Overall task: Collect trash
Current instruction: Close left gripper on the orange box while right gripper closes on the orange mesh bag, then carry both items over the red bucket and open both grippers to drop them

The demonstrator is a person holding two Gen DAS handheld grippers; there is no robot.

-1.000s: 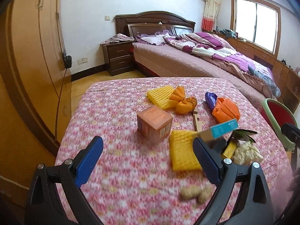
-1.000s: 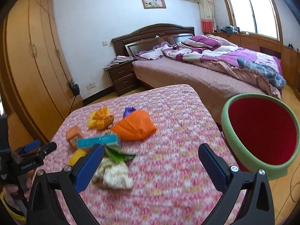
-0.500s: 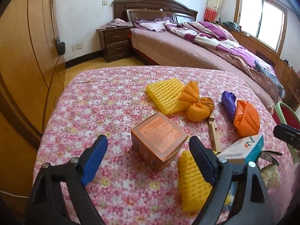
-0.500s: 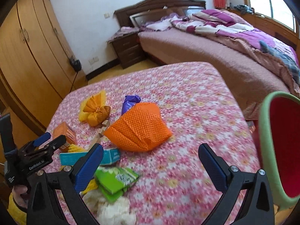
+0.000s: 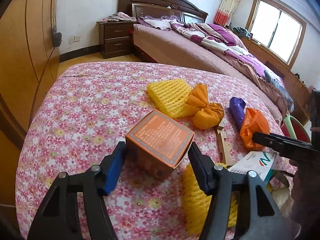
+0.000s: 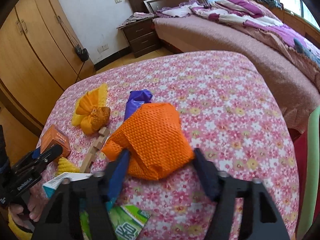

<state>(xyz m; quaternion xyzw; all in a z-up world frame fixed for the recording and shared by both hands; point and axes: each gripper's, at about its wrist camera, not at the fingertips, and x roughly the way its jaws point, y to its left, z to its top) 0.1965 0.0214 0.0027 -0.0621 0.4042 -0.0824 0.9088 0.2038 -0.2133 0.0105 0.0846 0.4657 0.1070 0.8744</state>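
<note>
Trash lies scattered on a table with a pink flowered cloth (image 5: pixel 84 108). My left gripper (image 5: pixel 157 148) is around a small orange box (image 5: pixel 160 138); its jaws are closing and the blue pads meet the box's two sides. In the right wrist view my right gripper (image 6: pixel 160 154) straddles a crumpled orange mesh bag (image 6: pixel 154 138). Its jaws are closing with the bag between them, and the pads are just reaching its edges. The same bag (image 5: pixel 254 126) shows in the left wrist view. A bin with a green rim (image 6: pixel 314 140) and a red inside stands off the table's right edge.
Also on the cloth are a yellow foam net (image 5: pixel 168 98), a tied orange bag (image 5: pixel 206 114), a purple wrapper (image 5: pixel 237 110), a wooden strip (image 5: pixel 221 144), a white and teal carton (image 5: pixel 258 164), another yellow net (image 5: pixel 198 200) and a green packet (image 6: pixel 128 224). A bed and wardrobe stand behind.
Both grippers have come forward and down to the table. The left jaws narrowed onto the orange box. The right jaws narrowed around the orange mesh bag.
</note>
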